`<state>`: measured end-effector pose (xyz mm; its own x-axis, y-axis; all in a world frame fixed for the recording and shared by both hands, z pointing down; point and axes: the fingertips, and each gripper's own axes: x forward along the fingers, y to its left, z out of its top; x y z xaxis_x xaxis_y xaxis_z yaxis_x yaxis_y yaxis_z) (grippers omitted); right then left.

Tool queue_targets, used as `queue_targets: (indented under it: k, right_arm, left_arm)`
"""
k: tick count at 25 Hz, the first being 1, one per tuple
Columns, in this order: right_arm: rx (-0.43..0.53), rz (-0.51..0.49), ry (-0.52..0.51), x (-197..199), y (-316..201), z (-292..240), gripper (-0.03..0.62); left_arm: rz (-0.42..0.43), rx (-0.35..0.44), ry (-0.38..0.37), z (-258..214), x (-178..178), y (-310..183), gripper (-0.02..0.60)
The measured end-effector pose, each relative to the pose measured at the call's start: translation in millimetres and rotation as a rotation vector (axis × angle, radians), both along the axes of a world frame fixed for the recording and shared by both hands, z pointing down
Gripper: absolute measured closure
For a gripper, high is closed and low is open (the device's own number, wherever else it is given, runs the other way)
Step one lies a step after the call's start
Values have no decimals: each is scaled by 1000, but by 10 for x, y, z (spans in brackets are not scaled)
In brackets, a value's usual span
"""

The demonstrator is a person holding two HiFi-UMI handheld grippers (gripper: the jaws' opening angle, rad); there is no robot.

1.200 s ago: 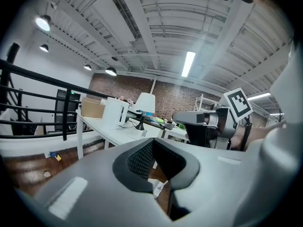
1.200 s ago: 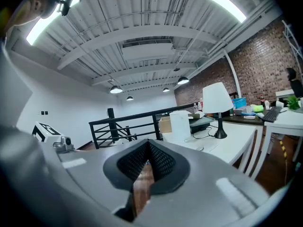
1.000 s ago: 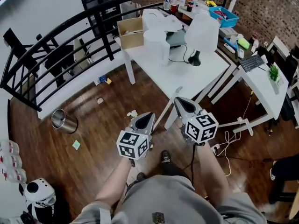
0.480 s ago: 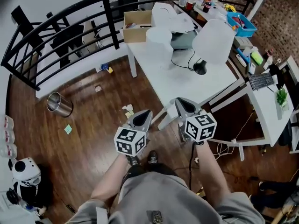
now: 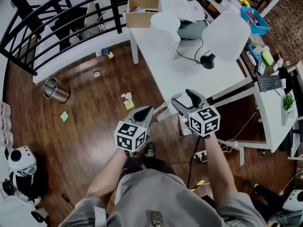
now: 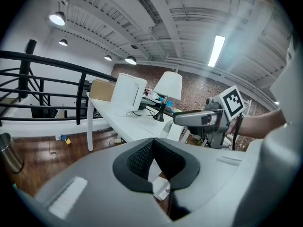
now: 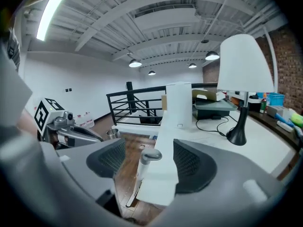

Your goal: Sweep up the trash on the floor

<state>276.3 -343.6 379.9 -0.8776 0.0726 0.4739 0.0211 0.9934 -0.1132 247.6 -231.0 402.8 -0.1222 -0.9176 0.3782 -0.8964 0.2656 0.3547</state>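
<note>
Trash lies on the dark wood floor: a crumpled paper (image 5: 125, 96) with a yellow note (image 5: 129, 105) beside it, a small scrap (image 5: 97, 74), blue and yellow bits (image 5: 107, 53) by the railing base, and a green note (image 5: 64, 116). A white broom handle with a grey cap (image 7: 150, 156) leans at the white table's corner (image 5: 163, 109). My right gripper (image 5: 183, 96) is opening; in its own view (image 7: 149, 159) the handle cap shows between the wide jaws, untouched. My left gripper (image 5: 144, 110) hangs left of the handle, its pads (image 6: 142, 156) closed together on nothing.
The white table (image 5: 161, 56) carries a lamp (image 5: 226, 30), a paper roll and a cardboard box (image 5: 142, 4). A metal bin (image 5: 56, 90) lies on its side at the left. Black railing (image 5: 57, 13) runs along the back. Cables (image 5: 208, 155) trail at the right.
Both grippers have sunk and come nearer the table corner and the handle. The right gripper's jaws, closed before, now stand wide apart.
</note>
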Motion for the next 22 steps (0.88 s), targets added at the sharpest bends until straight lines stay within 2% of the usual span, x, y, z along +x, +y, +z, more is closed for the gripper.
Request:
queue_targets:
  k: [2,6,9,14,16,22]
  right_arm:
    - [7,-78,45,-95,-5,113,275]
    - [18,-241,129,-294,107,315,275]
    - [24,-312,190,-420,198,474,286]
    - [55,-368,294,-352,294,730,413]
    - [43,-361,305,-303,313,786,447]
    - [-12,-344,303,-276,376,781,480]
  left_arm:
    - [8,-13,8,60,42,-46,575]
    - [8,-44,24,197,84,-83,575]
    - [-7,-60,36,265,61,-48,575]
    - [-41,-81,51,356,-25,91,575]
    - [-53,-88,58,391,-44,143,575]
    - [-64,-101,75,463,-25,202,575]
